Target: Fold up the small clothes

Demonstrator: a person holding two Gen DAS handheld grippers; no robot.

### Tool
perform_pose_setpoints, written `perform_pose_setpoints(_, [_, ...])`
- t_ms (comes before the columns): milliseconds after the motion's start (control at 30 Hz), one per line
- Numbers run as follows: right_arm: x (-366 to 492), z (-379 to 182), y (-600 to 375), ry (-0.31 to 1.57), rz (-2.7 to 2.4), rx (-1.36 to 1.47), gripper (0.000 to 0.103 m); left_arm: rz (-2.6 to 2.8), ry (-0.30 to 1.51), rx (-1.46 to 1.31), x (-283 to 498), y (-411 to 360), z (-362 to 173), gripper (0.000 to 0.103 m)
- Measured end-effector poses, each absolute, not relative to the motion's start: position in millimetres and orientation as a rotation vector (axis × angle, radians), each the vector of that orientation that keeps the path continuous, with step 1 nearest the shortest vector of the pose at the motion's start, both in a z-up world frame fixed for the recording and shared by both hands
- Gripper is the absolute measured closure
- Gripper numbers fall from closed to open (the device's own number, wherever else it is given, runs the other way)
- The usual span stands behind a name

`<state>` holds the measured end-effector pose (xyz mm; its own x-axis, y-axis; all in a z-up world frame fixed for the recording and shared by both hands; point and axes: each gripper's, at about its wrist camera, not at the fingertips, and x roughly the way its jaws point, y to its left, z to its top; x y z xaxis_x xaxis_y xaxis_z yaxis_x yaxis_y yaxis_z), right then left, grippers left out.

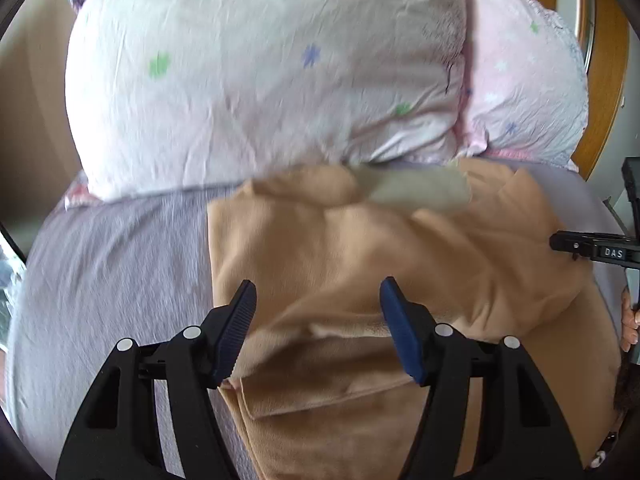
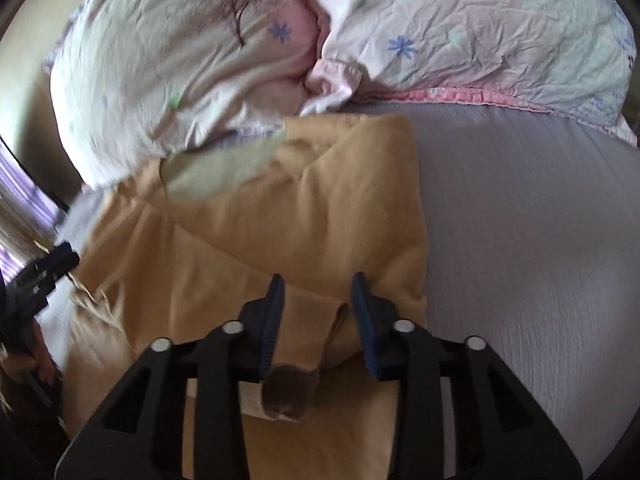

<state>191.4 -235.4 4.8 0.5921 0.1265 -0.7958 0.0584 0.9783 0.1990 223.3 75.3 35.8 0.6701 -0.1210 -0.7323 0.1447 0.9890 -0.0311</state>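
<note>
Tan garment [image 1: 360, 264] lies rumpled on lavender sheet [image 1: 120, 264], near pillows [image 1: 240, 80]. Left gripper [image 1: 318, 304] jaws apart above it; right gripper [image 2: 318, 300] jaws apart around a sleeve cuff [image 2: 316, 320].

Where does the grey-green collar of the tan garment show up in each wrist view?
Left wrist: the grey-green collar lies upper centre, at the tan garment's far edge, below the floral pillow.
Right wrist: collar sits left of centre, under the same pillow.
Shared landmark: the pillow's blue flower print.

tan garment [image 1: 360, 248] | partly folded, rumpled | flat on bed, touching pillows
</note>
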Motion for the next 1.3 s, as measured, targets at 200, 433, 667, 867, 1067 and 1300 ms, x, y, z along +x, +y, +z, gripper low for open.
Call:
perform_pose_setpoints(200, [176.3,17.4,-219.0,0.865,0.016,0.074,0.100,-0.175,0.857,0.078,210.9,66.4,17.1,0.038])
perform_pose_setpoints(433, [233.4,37.5,-244.5,0.798,-0.124,0.044,0.097,-0.163,0.866,0.111,210.6,54.4,10.6,0.037])
perform_pose_setpoints(667, [193.7,47.3,-258.3,0.712,0.002,0.253,0.058,-0.169,0.860,0.069,207.4,60.8,13.2,0.037])
perform_pose_setpoints(867, [191.7,6.1,-243.6,0.916,0.023,0.202,0.058,-0.175,0.824,0.034,190.0,63.2,23.4,0.037])
perform_pose_setpoints(1067, [114.5,46.1,-253.6,0.714,0.190,0.323,0.023,-0.275,0.698,-0.076,89.1,99.0,61.0,0.002])
perform_pose_setpoints(1300, [-37.9,21.9,-253.4,0.759,0.571,0.312,0.007,-0.493,0.691,-0.254,-44.7,160.2,38.1,0.002])
